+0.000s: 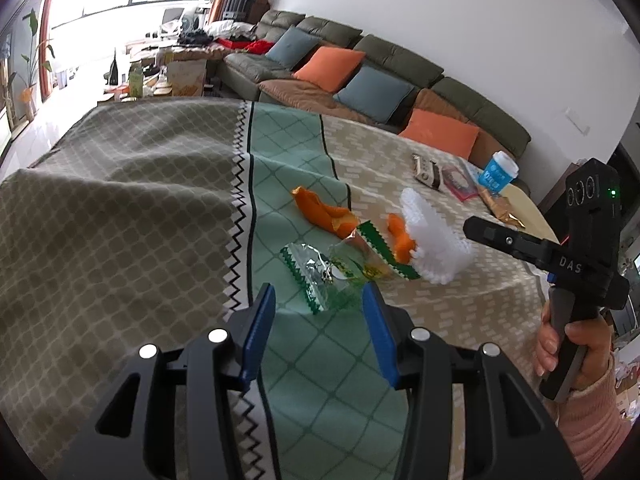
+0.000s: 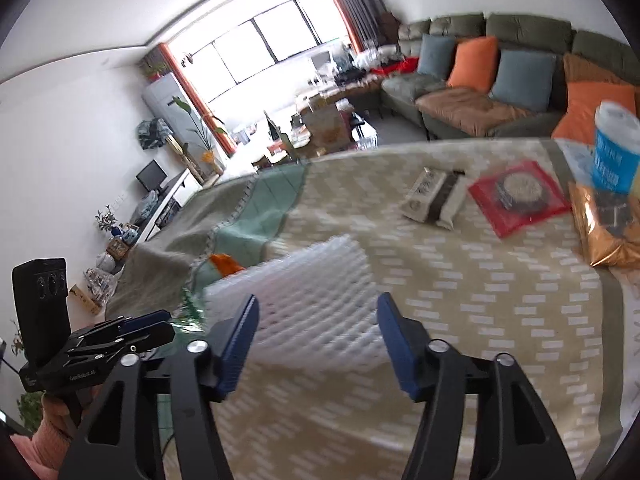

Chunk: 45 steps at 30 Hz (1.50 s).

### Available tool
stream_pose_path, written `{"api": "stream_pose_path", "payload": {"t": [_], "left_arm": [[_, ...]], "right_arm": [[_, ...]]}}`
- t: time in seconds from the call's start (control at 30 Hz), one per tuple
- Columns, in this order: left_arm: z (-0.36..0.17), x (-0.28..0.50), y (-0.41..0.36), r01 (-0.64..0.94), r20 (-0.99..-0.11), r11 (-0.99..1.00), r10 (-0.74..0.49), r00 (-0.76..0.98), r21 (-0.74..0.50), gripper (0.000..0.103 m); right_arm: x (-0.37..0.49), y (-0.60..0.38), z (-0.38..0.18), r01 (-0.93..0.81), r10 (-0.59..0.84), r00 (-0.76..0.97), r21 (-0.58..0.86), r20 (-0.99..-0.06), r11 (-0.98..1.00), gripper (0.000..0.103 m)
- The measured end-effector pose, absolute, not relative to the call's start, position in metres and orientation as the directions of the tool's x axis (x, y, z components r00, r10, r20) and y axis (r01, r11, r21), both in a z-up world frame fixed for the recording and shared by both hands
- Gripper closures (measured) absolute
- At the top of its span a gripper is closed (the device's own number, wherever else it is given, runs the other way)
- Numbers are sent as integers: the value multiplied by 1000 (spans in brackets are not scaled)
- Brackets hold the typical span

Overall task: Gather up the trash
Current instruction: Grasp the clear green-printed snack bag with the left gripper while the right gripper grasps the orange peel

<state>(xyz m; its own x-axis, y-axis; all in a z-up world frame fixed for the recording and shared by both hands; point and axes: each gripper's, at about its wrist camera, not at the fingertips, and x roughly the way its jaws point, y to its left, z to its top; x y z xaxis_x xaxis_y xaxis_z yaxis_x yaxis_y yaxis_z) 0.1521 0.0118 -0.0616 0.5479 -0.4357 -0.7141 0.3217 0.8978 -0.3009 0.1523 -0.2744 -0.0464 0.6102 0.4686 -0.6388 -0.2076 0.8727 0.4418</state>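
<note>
Left gripper (image 1: 318, 312) fingers released above crinkly clear green-edged wrapper (image 1: 320, 276) on bench. Right gripper (image 2: 318, 328) fingers released near ribbed white foam netting (image 2: 312, 296). Orange peel (image 1: 324, 212) beyond. Quilted patterned cloth (image 1: 120, 184); sofa (image 1: 400, 64) behind.

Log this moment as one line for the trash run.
task: collect trash | left gripper: open, at clear wrapper | right gripper: open, at white foam net | held: nothing

Cloth-covered table (image 1: 120, 184), wrappers (image 1: 320, 276), peels (image 1: 324, 212)
</note>
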Motion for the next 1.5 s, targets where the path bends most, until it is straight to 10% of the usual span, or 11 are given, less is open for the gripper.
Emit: {"api": "stream_pose_path", "payload": {"t": [0.17,0.4,1.27,1.5], "left_arm": [[-67,160,9,307,-728,898,-436,529,-314,60],[-70,163,9,298,-731,897,-439,523,-326,86],[-51,98,85,262,-644,888,-455,615,-378,94],[-48,88,113,216,-624,891,-436,648,-399,94]], "right_arm": [[156,-276,-57,-214,501,580,473,-643,855,40],[147,-278,-60,-248,561,547,520,-621,818,95],[81,-232,-38,-468,689,432,509,-582,723,94],[114,-242,-39,-358,637,507,531,-581,768,65]]}}
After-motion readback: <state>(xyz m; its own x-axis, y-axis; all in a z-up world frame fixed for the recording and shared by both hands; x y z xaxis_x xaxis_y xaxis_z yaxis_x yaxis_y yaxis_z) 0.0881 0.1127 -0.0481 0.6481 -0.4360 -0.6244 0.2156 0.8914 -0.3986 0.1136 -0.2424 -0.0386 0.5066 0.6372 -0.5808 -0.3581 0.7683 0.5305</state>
